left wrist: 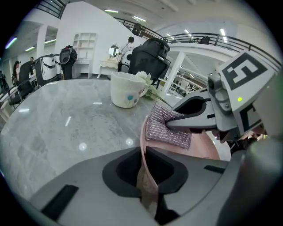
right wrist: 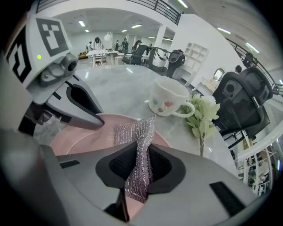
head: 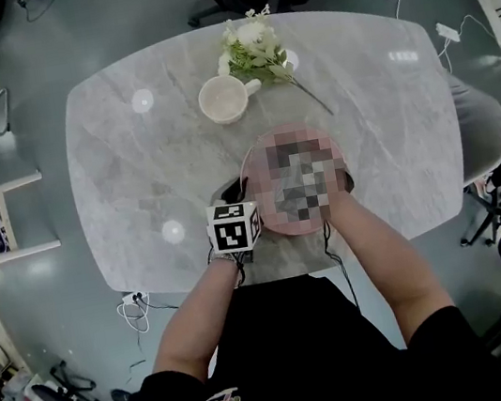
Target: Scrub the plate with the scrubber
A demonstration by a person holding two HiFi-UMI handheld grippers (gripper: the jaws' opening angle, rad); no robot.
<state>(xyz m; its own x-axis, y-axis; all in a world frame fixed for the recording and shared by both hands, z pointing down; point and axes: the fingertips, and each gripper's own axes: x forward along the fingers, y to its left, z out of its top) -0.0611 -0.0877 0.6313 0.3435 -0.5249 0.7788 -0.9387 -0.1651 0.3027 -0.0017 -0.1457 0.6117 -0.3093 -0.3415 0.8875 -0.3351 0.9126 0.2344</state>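
**Left gripper.** My left gripper (left wrist: pixel 143 152) is closed on the rim of the plate (left wrist: pixel 208 150). The thin pink edge runs up between the two jaws, with a jaw on each face. The plate is round, smooth and matte pink, with a faint ring inside the rim.

**Right gripper.** My right gripper (right wrist: pixel 140 152) is closed on the scrubber (right wrist: pixel 137 132), a rectangular pad of silvery, glittering knitted mesh. The jaws bunch it into a narrow fold. Beyond them it widens and lies against the plate's face near the rim.

**Surroundings.** The table (head: pixel 131 167) is a grey, marble-patterned slab with rounded corners, glossy enough to mirror the ceiling lights. On it stands a cream mug (head: pixel 224 97) with a handle and small coloured spots. A sprig of white flowers (head: pixel 253 47) with green leaves lies just beside the mug.

**Differences between views.**
- The head view shows where the plate sits: at the near edge of the table, between my forearms and well short of the mug. A patch hides most of the plate there, leaving only a pink crescent.
- The gripper views alone show both grips and the weave of the mesh.
- The left gripper view shows the pad spread flat, while the right gripper view shows it pinched.
- The plate appears to be tilted up off the table, but no view confirms this.
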